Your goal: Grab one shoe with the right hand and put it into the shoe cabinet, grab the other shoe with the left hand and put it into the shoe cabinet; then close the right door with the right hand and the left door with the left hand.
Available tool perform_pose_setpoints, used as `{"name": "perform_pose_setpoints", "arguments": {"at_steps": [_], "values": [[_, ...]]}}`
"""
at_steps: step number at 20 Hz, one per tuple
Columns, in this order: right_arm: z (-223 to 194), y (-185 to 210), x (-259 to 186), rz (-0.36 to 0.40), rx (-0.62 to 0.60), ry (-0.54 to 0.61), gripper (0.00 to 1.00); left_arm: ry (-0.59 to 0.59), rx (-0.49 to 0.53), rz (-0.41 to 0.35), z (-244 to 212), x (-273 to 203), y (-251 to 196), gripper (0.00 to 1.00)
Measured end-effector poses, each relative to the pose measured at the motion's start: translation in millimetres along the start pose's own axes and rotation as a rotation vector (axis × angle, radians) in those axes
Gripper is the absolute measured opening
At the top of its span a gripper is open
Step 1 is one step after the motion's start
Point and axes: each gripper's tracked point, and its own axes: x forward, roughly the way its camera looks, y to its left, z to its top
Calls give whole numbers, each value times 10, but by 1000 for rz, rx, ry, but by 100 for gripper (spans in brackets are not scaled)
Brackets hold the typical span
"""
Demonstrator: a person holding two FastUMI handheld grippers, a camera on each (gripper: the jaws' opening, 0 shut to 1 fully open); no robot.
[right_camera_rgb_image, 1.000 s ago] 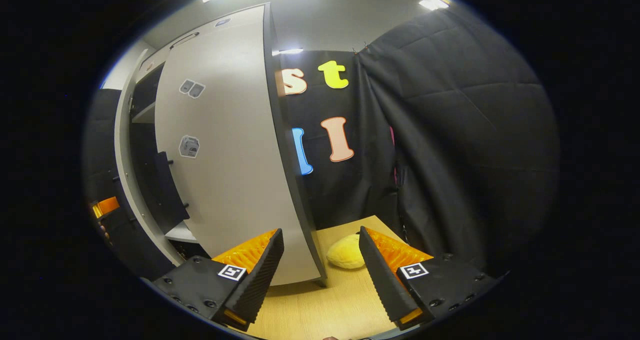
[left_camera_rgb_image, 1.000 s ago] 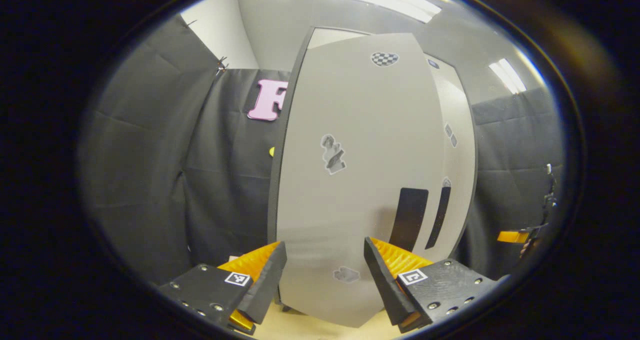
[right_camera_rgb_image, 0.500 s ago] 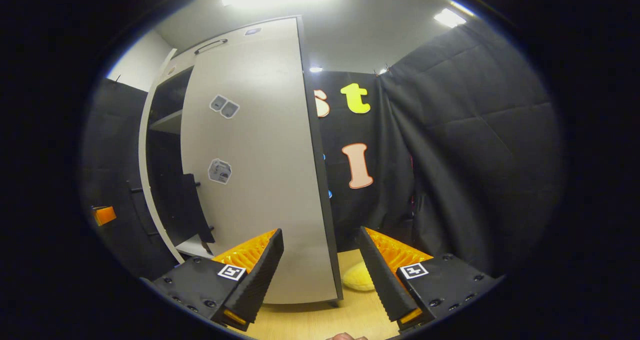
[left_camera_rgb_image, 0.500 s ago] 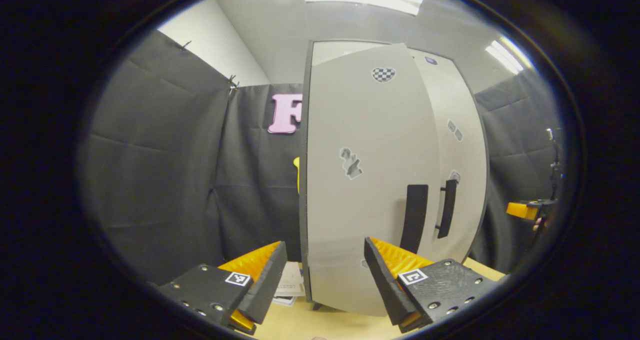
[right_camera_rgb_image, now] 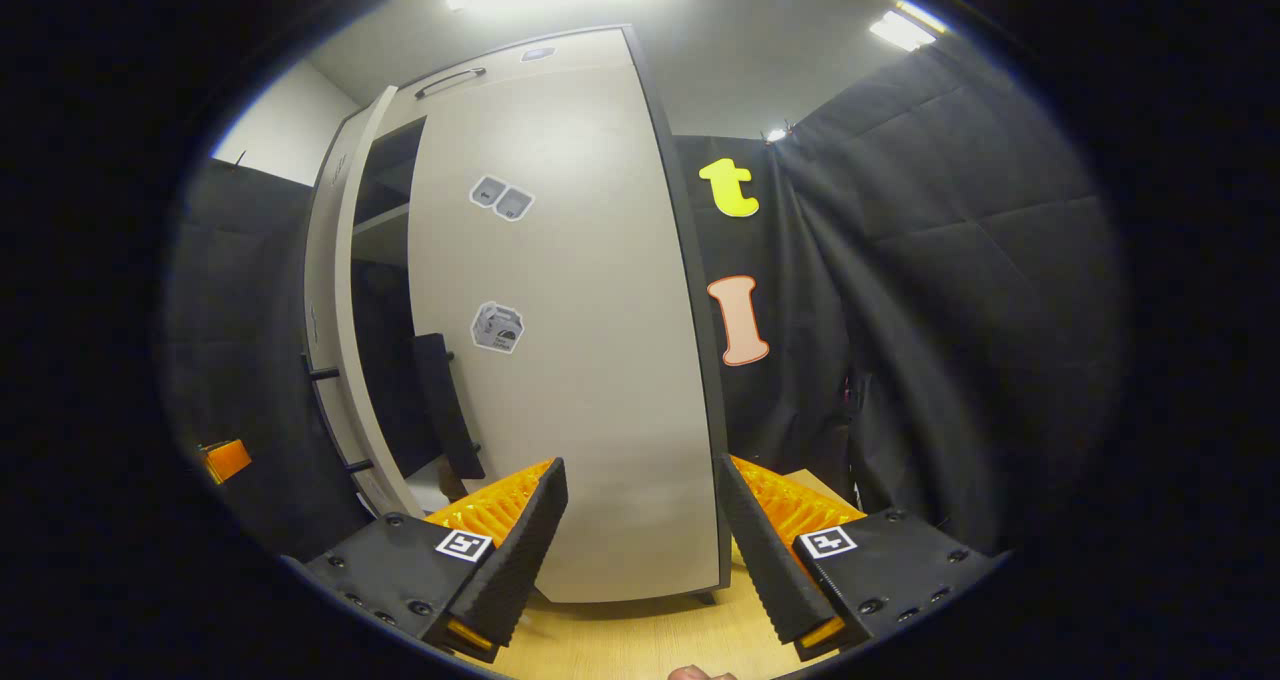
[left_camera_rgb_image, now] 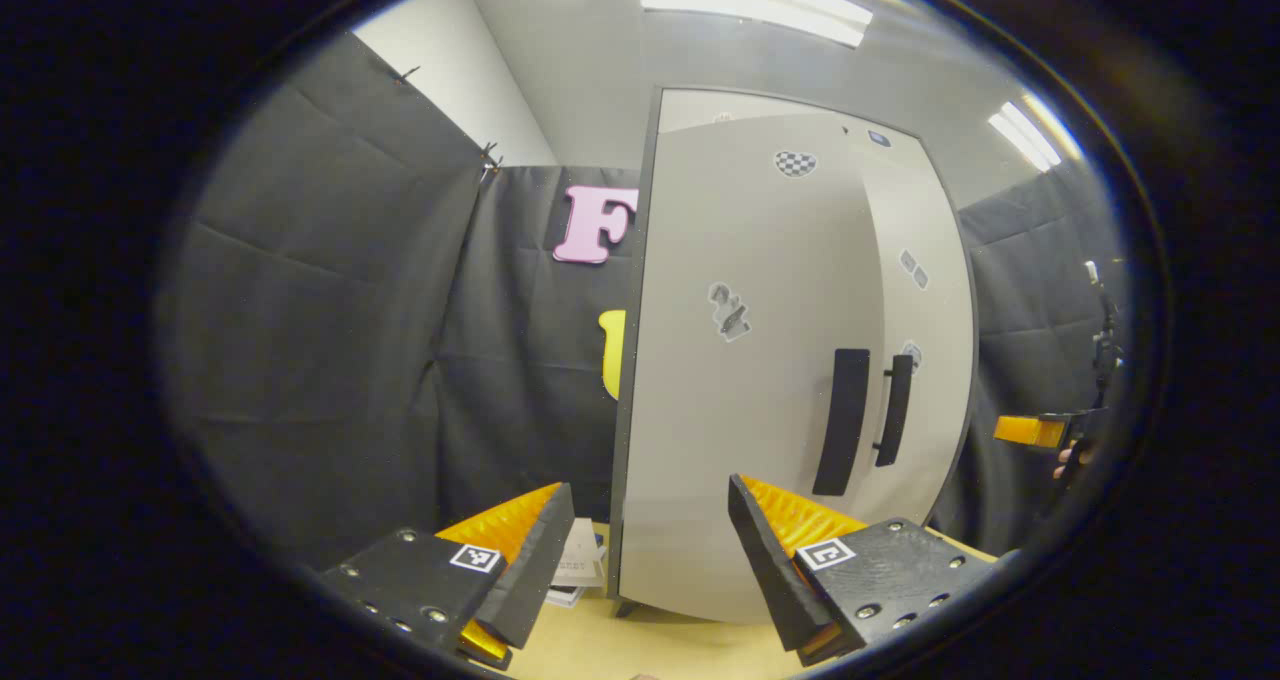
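Both doors have swung nearer shut since a second ago.
Left hand-held gripper (left_camera_rgb_image: 650, 550) and right hand-held gripper (right_camera_rgb_image: 640, 530) gape empty; stiff, light-swinging left door (left_camera_rgb_image: 740, 410) and right door (right_camera_rgb_image: 580, 360) look best pushed near their handles.

left tongs (left_camera_rgb_image: 650, 550): jaws held wide apart, nothing gripped | right tongs (right_camera_rgb_image: 642, 540): jaws held wide apart, nothing gripped, also seen afar (left_camera_rgb_image: 1035, 430)
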Motion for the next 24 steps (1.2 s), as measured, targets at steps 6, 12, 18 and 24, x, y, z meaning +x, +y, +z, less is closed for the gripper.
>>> {"name": "perform_pose_setpoints", "arguments": {"at_steps": [6,12,18,24], "values": [[58,125,-23,-49,-11,-19,96,21,-42,-44,-101,121,106,91],[72,271,-42,-79,-1,-24,96,21,-16,-66,-119,147,172,91],[-19,284,-55,-91,-52,-1,95,8,-5,-32,-107,247,231,91],[-181,367,-45,-87,-84,31,95,104,55,-37,-534,414,121,91]]}}
